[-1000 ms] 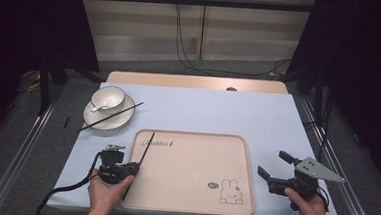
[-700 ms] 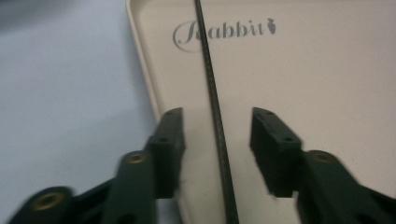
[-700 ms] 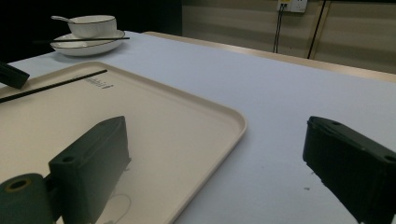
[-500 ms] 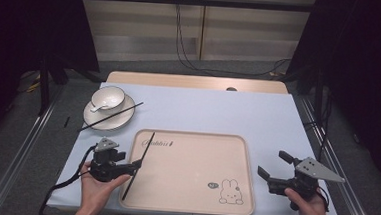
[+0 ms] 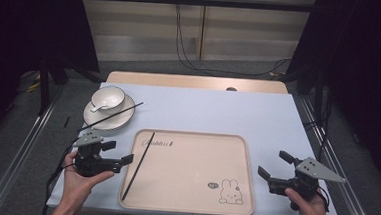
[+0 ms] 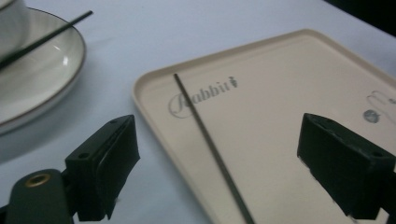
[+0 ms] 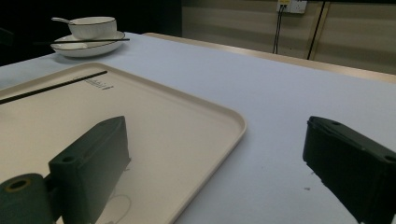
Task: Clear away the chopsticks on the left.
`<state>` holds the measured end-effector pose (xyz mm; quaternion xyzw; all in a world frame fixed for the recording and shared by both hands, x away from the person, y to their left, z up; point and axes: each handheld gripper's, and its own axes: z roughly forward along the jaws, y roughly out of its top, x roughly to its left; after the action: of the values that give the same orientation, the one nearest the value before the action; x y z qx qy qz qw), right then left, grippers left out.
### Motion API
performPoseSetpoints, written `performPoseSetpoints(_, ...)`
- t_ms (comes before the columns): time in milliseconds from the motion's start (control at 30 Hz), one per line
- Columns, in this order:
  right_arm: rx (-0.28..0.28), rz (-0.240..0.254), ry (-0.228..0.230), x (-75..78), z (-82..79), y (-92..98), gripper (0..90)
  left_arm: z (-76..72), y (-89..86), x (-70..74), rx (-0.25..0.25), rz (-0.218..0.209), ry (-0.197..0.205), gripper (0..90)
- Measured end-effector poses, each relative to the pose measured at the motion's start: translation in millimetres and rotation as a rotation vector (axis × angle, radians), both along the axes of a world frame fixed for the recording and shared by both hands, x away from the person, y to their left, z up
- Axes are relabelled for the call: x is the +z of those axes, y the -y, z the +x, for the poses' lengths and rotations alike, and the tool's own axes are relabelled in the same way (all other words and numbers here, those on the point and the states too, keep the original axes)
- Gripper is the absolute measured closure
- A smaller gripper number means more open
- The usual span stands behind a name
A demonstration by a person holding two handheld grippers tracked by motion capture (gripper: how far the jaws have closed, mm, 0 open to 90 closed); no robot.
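Chopstick [image 5: 139,165] lies flat in the tray [image 5: 236,150], along its left side, far tip by the printed lettering, near end at the tray's near-left rim. My left tongs [image 5: 117,153] sit just left of it at the tray's left edge; jaws have just been opening, now wide apart, not gripping it. In the left gripper view the chopstick [image 6: 210,144] runs between the jaws, clear of both. Second chopstick [image 5: 112,114] rests across the plate [image 5: 93,118] far left, bowl [image 5: 108,97] with spoon on it. My right tongs [image 5: 272,165] hover at the tray's near-right, jaws wide, empty.
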<state>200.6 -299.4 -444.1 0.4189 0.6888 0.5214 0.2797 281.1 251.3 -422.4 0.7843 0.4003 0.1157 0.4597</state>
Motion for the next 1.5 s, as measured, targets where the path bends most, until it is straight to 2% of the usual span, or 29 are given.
performPoseSetpoints(67,-0.001,-0.005,0.001,-0.2,0.1,0.1,6.7,4.4,-6.9,2.9,0.0,0.005,0.015,11.7)
performPoseSetpoints(100,-0.005,-0.005,-0.002,-0.2,0.2,0.1,6.7,8.7,-14.3,4.8,0.004,0.002,0.041,10.5)
performPoseSetpoints(133,-0.005,-0.005,-0.002,-0.2,0.2,0.1,6.7,8.7,-14.3,4.8,0.004,0.002,0.041,10.5)
performPoseSetpoints(167,-0.001,-0.006,-0.003,-0.3,0.3,0.2,6.7,12.9,-22.5,3.9,0.004,-0.016,0.074,10.4)
performPoseSetpoints(200,-0.002,-0.006,-0.004,-0.3,0.3,0.2,6.7,14.7,-25.6,2.9,0.006,-0.021,0.083,9.9)
performPoseSetpoints(367,-0.002,-0.006,-0.002,-0.3,0.4,0.4,6.7,23.4,-37.6,-0.5,-0.003,-0.012,0.089,8.0)
performPoseSetpoints(400,-0.002,-0.006,-0.002,-0.3,0.4,0.4,6.7,25.7,-40.9,-0.6,-0.006,0.001,0.089,8.0)
performPoseSetpoints(467,-0.005,-0.005,-0.003,-0.3,0.2,0.1,6.7,31.0,-46.0,-1.8,-0.018,-0.003,0.094,6.8)
performPoseSetpoints(500,0.001,-0.002,-0.002,-0.2,0.2,0.2,6.7,36.2,-51.6,-3.4,-0.037,-0.009,0.08,7.6)
performPoseSetpoints(600,-0.002,-0.002,0.001,-0.1,0.1,0.4,6.7,41.0,-56.1,-5.0,-0.045,0.003,0.081,7.0)
performPoseSetpoints(700,0.0,0.003,0.005,0.1,0.2,0.4,5.6,47.3,-61.8,-5.4,-0.062,-0.006,0.077,6.3)
performPoseSetpoints(800,0.002,0.016,0.017,0.7,-0.3,0.2,3.9,60.1,-71.2,-4.9,-0.052,0.016,0.086,6.3)
performPoseSetpoints(833,0.01,0.011,0.021,0.8,-0.6,1.0,3.7,62.7,-73.5,-4.3,-0.053,0.037,0.093,6.4)
performPoseSetpoints(867,0.011,0.01,0.018,0.9,-0.8,1.2,3.8,62.7,-73.5,-4.3,-0.053,0.037,0.093,7.3)
performPoseSetpoints(900,0.011,0.011,0.017,0.7,-0.9,1.0,3.8,67.7,-76.8,-5.4,-0.06,0.066,0.115,8.6)
performPoseSetpoints(967,0.008,0.01,0.017,0.8,-1.0,1.1,3.7,70.5,-78.2,-7.0,-0.049,0.065,0.118,8.7)
performPoseSetpoints(1000,0.002,0.009,0.015,0.4,-0.5,0.9,3.7,76.6,-81.8,-9.5,-0.044,0.078,0.128,6.2)
performPoseSetpoints(1067,0.009,0.009,0.011,0.3,-0.6,0.9,3.7,80.0,-83.7,-11.0,-0.055,0.071,0.129,6.3)
performPoseSetpoints(1133,0.011,0.01,0.009,0.3,-0.1,0.2,3.7,90.0,-88.9,-16.2,-0.045,0.089,0.125,6.4)
performPoseSetpoints(1267,0.012,0.01,0.006,0.1,-0.3,0.4,3.7,100.4,-94.2,-23.1,-0.038,0.089,0.108,9.4)
performPoseSetpoints(1367,0.013,0.007,0.007,0.1,-0.3,0.8,3.7,113.7,-97.1,-29.9,-0.039,0.1,0.066,8.5)
performPoseSetpoints(1500,0.017,0.005,0.006,-0.1,-0.3,0.9,3.7,122.5,-97.1,-31.9,-0.028,0.116,0.057,10.6)
